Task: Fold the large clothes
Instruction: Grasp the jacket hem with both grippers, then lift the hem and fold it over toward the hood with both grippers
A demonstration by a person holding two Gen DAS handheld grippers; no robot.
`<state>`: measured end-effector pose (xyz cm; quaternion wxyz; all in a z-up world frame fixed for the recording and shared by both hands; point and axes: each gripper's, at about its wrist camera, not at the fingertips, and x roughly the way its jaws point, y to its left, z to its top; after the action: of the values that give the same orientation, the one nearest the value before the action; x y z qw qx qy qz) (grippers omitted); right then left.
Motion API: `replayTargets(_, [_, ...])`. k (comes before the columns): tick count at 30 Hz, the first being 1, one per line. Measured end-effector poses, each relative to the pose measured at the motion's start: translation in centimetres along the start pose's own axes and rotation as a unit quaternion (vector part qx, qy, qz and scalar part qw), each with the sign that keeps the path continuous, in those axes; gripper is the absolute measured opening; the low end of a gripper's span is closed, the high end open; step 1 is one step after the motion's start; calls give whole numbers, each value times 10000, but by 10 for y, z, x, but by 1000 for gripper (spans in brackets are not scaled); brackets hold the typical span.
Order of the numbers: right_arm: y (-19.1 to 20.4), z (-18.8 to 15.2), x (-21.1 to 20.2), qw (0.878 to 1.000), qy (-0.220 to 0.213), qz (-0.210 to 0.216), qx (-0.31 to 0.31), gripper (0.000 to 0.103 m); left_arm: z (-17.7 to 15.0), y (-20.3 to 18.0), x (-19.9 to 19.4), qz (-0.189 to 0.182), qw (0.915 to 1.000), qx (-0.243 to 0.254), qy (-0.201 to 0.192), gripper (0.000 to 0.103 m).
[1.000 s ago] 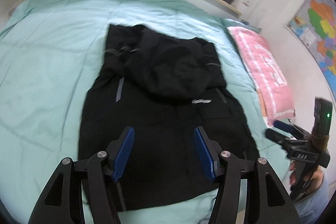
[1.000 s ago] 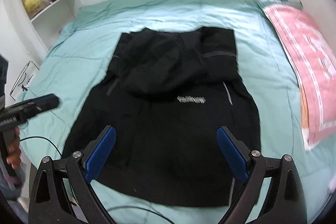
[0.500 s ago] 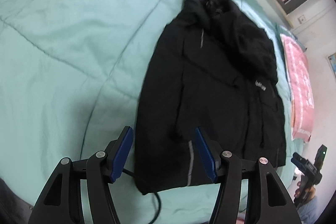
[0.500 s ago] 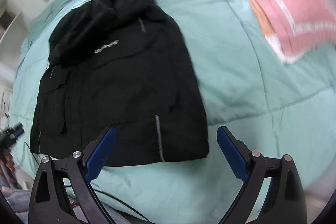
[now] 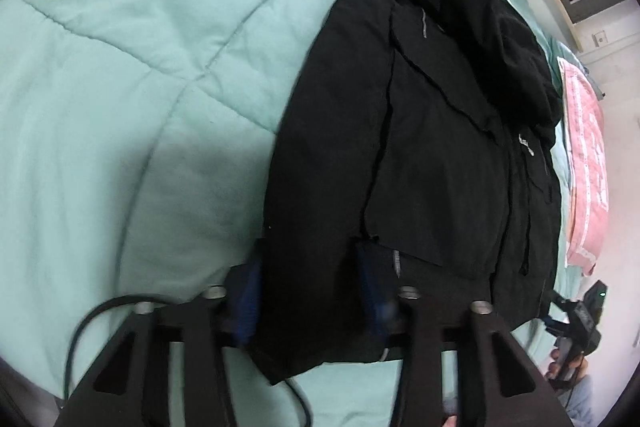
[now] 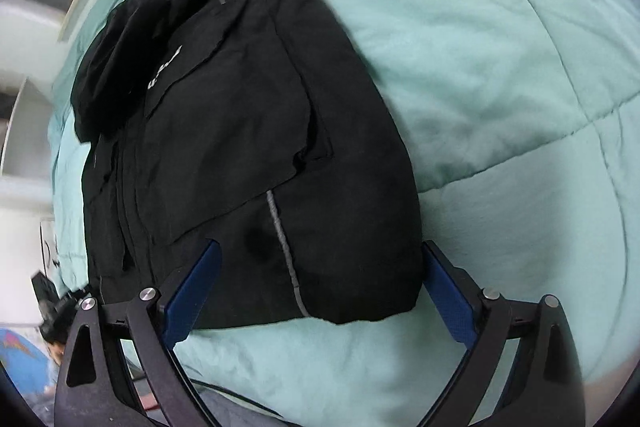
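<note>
A black hooded jacket [image 5: 432, 147] lies flat on the mint green quilt [image 5: 120, 87], sleeves folded in, hem toward me. My left gripper [image 5: 308, 291] is open, its blue pads straddling the jacket's near left hem corner. The jacket also shows in the right wrist view [image 6: 240, 147]. My right gripper [image 6: 320, 287] is open wide, its pads on either side of the near right hem corner. Whether the pads touch the cloth I cannot tell.
A pink pillow [image 5: 584, 163] lies at the right side of the bed. A black cable [image 5: 100, 315] loops over the bed's near edge. The right gripper [image 5: 580, 323] shows at the lower right of the left view. A window runs behind the bed.
Both grippers have dropped and moved apart toward the jacket's two near hem corners. Both stay open.
</note>
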<state>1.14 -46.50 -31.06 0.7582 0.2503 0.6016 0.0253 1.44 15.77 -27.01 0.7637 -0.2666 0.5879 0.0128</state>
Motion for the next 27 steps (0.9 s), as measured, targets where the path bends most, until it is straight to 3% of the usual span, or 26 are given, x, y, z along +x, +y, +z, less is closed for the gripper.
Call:
replayTargets(9, [-15,-1,17,9995,225,97,190,99,5,5,7,88,9998,-153,99,40])
replayTargets(10, [-16,1,18,9993,230,178,225,94,5,3,7,103,9999,-65,100,36])
replayTargets(11, [-17,1,17,9990,212,276,284,90,4,-1,7,75,9999,8,95,26])
replayTargets(13, [-22,-1,12,9976,192,424,505,65,5,-6,1,-200,9998,64,46,9])
replayTargets(16, [-23,-4,3,9934,158,827,780,33,7,-7,-15,-637,9978,-32,-172,8])
replayTargets(19, [-13,-7,-11,9898,-143,1211,735,20,13,-5,-30,-926,9938,-377,-492,7])
replayTargets(21, [-4,-6,-22,9900,-395,1248,527,17,16,-6,-35,-1022,9910,-560,-662,7])
replayTargets(27, [28,8,-60,9839,-1050,1442,145,15,31,-37,-63,-1091,9868,-119,-1193,7])
